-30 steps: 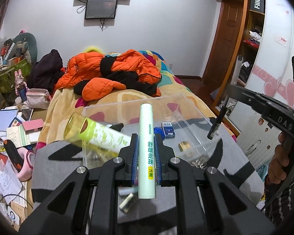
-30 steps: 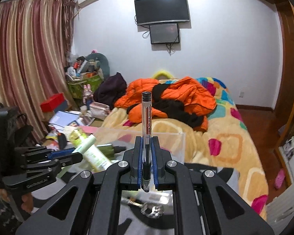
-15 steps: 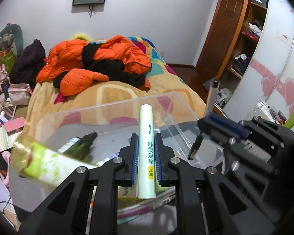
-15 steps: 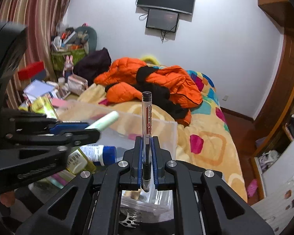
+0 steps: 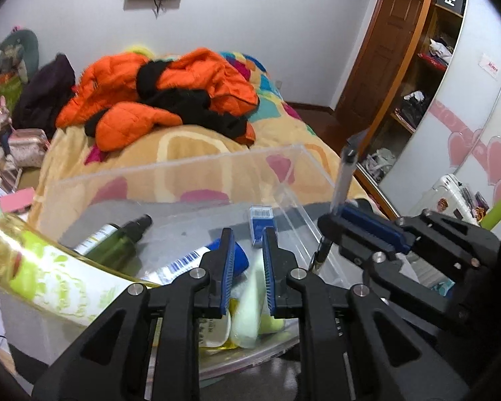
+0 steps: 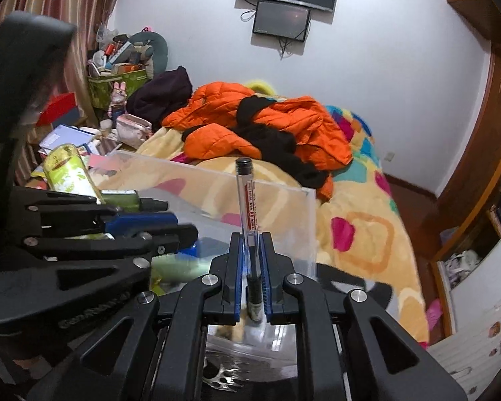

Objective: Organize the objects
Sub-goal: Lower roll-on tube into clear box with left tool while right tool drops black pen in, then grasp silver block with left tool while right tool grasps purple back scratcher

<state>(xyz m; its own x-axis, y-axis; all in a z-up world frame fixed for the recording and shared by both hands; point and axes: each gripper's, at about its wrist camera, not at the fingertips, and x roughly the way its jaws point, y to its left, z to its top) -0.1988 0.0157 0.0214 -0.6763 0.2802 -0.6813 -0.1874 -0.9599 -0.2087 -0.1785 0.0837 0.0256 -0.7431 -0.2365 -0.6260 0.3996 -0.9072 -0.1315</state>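
Note:
A clear plastic box (image 5: 294, 149) stands on the bed in front of me; it also shows in the right wrist view (image 6: 312, 197). My left gripper (image 5: 247, 234) is open over the box. The pale green tube (image 5: 248, 304) lies blurred below its jaws inside the box. In the box lie a dark green spray bottle (image 5: 113, 240), a white tube with a blue cap (image 5: 190, 262) and a small blue packet (image 5: 262, 222). My right gripper (image 6: 251, 237) is shut on a clear pen (image 6: 248, 214) held upright, over the box's right wall (image 5: 340, 180).
A yellow-green printed bottle (image 5: 43, 267) leans at the box's left edge. Orange and black jackets (image 5: 163, 90) lie on the patterned blanket behind. A cluttered side table (image 6: 76, 133) stands left. A wardrobe and door (image 5: 394, 67) stand right. A metal piece (image 6: 223, 376) lies below the right gripper.
My left gripper has opened and let go of the pale green tube, which has dropped into the box. Both grippers have moved closer over the box. The pen stays gripped.

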